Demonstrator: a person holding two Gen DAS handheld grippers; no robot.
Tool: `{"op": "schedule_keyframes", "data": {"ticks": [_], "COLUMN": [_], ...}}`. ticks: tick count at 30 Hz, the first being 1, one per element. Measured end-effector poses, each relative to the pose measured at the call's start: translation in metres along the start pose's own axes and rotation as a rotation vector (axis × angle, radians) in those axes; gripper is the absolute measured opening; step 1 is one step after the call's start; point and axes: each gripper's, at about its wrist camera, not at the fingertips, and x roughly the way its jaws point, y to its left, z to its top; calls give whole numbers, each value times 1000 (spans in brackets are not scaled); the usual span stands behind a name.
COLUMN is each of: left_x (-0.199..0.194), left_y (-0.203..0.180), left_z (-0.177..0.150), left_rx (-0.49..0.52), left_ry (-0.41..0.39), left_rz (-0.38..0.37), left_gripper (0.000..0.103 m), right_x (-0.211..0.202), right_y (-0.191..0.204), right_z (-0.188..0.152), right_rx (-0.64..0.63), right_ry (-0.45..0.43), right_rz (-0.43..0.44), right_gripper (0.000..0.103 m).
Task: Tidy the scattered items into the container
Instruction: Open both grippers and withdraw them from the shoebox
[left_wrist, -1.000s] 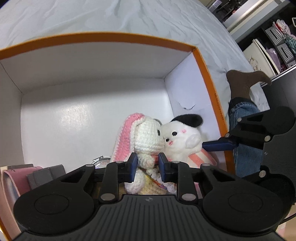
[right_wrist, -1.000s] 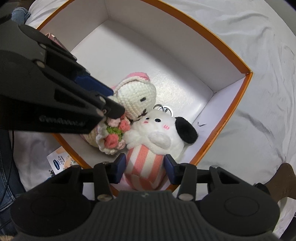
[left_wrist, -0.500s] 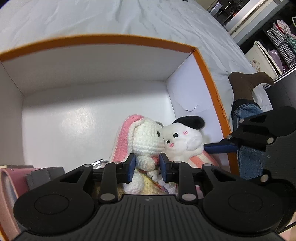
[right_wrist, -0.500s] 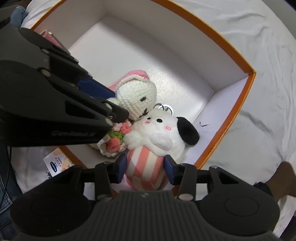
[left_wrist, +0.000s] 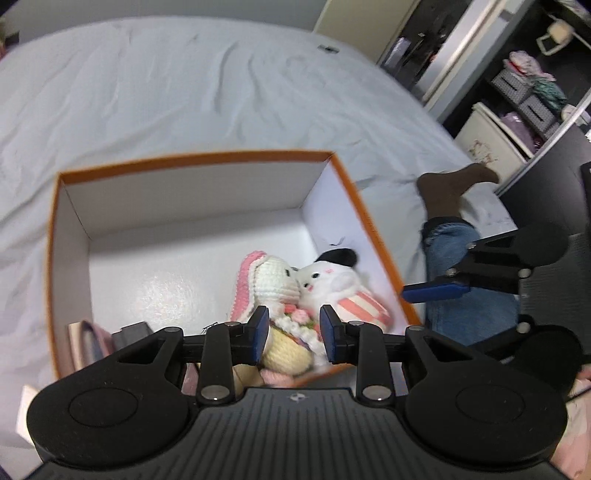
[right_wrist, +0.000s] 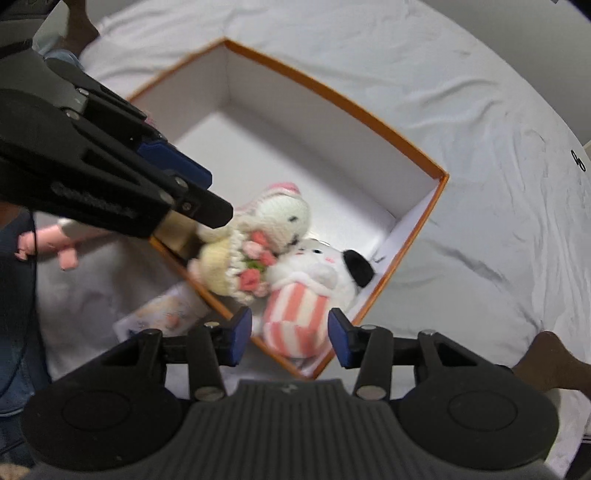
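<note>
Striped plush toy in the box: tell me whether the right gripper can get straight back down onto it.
Probably yes. The right gripper hangs open directly above the striped plush toy, nothing between them; the crochet bunny and left gripper sit off to one side.

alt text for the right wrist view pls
The open right gripper hangs above an orange box on a white bed sheet, where a crocheted bunny and a striped plush dog lie side by side. The left gripper reaches in from the left.
</note>
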Motion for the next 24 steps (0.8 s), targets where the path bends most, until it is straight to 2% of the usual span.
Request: {"op": "schedule_keyframes", "data": {"ticks": [5,9,16,23,24], "left_x": [-32,-41,-35,-24,-21], "left_y": [-6,-9,-6,6,7], "left_z": [-22,-44,-95,-134,-138], "left_rx": [37,51,89,51,50], "left_ry": [-32,-24,45,112,120], "left_rz": [-4,6,91,106,109], "left_gripper": [34,34,34,34,34], "right_x": [-1,-11,11,49,50], "right_y": [37,65,99,129,132], "right_z": [-24,-50,-80,-88,-89], "right_rx": [-22,-48,-113,-236,-247], "right_ry": [-104,-128,-45,52,54], "right_rz": [42,63,132,145,144], "right_gripper": [49,49,49,51,54]}}
